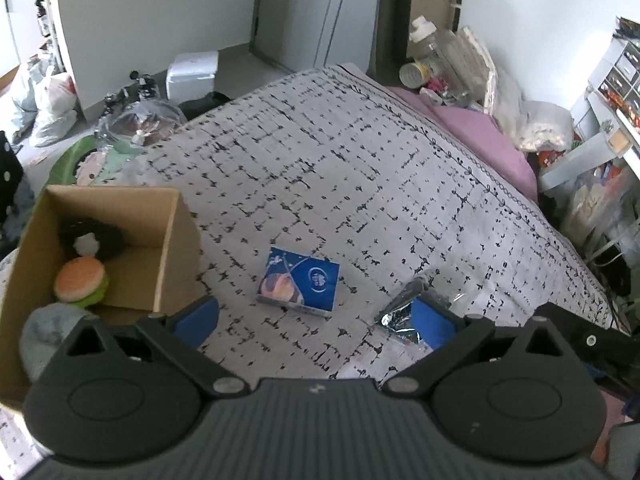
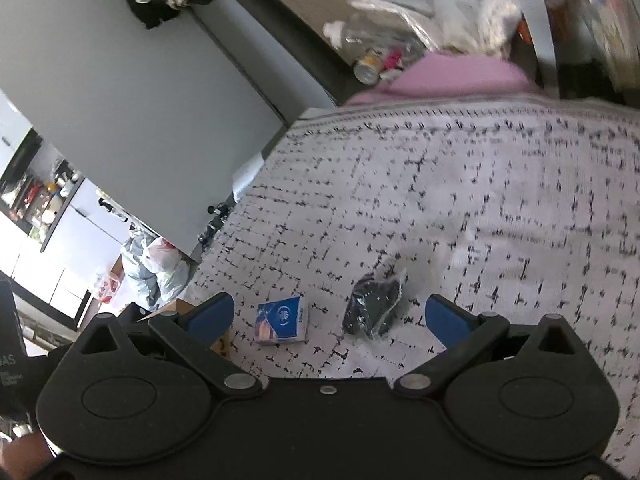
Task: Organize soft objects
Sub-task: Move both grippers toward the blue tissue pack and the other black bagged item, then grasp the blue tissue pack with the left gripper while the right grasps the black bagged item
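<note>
A blue tissue pack (image 1: 298, 284) lies on the patterned bedspread (image 1: 340, 168), just ahead of my open left gripper (image 1: 316, 326). A shiny clear-wrapped dark item (image 1: 404, 312) lies beside the left gripper's right finger. A cardboard box (image 1: 100, 248) at the left holds a plush burger (image 1: 82, 280), a black-and-white plush (image 1: 90, 240) and a grey soft item (image 1: 44, 338). In the right wrist view, my open right gripper (image 2: 328, 318) hovers over the tissue pack (image 2: 282, 320) and the wrapped dark item (image 2: 374, 312).
A pink pillow (image 1: 480, 136) lies at the bed's far right, with bottles and bags (image 1: 444, 64) behind it. Plastic bags (image 1: 52, 100) and clutter sit on the floor at the left. Shelving with drawers (image 1: 616, 80) stands at the right.
</note>
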`<move>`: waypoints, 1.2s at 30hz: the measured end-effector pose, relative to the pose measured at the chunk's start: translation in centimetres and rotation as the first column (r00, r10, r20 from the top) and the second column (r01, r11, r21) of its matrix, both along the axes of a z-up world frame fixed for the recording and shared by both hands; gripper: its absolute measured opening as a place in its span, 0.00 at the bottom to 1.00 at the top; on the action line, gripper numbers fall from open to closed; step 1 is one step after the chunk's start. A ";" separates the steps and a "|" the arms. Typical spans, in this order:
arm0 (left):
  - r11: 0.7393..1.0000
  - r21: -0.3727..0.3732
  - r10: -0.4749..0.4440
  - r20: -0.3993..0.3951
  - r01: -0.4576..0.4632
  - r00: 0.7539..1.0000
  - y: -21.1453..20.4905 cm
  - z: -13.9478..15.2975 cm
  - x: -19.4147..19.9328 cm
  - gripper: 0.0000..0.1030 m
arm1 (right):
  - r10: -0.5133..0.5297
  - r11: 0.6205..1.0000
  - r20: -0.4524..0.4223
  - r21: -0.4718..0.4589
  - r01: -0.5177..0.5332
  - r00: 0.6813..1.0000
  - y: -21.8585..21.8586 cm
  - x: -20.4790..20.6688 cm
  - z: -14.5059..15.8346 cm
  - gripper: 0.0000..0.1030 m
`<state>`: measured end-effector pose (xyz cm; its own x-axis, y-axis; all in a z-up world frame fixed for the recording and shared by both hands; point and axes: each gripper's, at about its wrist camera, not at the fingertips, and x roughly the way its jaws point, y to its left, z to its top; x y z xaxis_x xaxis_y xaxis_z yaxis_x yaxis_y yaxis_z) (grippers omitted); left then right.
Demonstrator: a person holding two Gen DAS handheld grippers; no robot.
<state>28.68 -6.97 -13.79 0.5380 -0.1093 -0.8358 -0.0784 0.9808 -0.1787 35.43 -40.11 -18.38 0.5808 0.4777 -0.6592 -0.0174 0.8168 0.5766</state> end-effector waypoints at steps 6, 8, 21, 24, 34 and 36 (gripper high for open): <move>0.999 0.028 -0.019 -0.029 0.020 0.999 -0.4 -2.3 1.7 0.98 | -0.051 0.998 -0.059 0.018 0.052 0.997 0.1 1.4 -2.1 1.00; 0.999 0.036 -0.018 -0.039 0.020 0.999 -0.4 -3.2 2.3 0.97 | -0.070 0.997 -0.084 0.033 0.073 0.994 0.2 2.0 -3.0 1.00; 0.998 0.050 -0.041 -0.083 0.045 0.996 -1.0 -7.3 5.3 0.97 | -0.122 0.990 -0.165 0.054 0.132 0.979 1.2 4.0 -5.8 0.99; 0.998 0.055 -0.035 -0.087 0.040 0.996 -0.9 -8.3 5.6 0.97 | -0.129 0.989 -0.180 0.050 0.140 0.975 1.6 4.2 -6.5 0.95; 0.995 0.089 -0.034 -0.093 0.043 0.995 -1.0 -10.3 6.9 0.97 | -0.137 0.988 -0.232 0.035 0.149 0.963 2.9 5.2 -8.9 0.88; 0.994 0.100 -0.036 -0.096 0.046 0.995 -1.1 -10.6 7.0 0.97 | -0.147 0.986 -0.225 0.049 0.162 0.963 2.8 5.1 -8.9 0.87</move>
<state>35.69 -8.05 -24.42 0.4537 -0.0409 -0.8902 -0.0495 0.9962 -0.0711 40.57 -37.28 -27.31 0.4956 0.4408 -0.7484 0.2390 0.7592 0.6054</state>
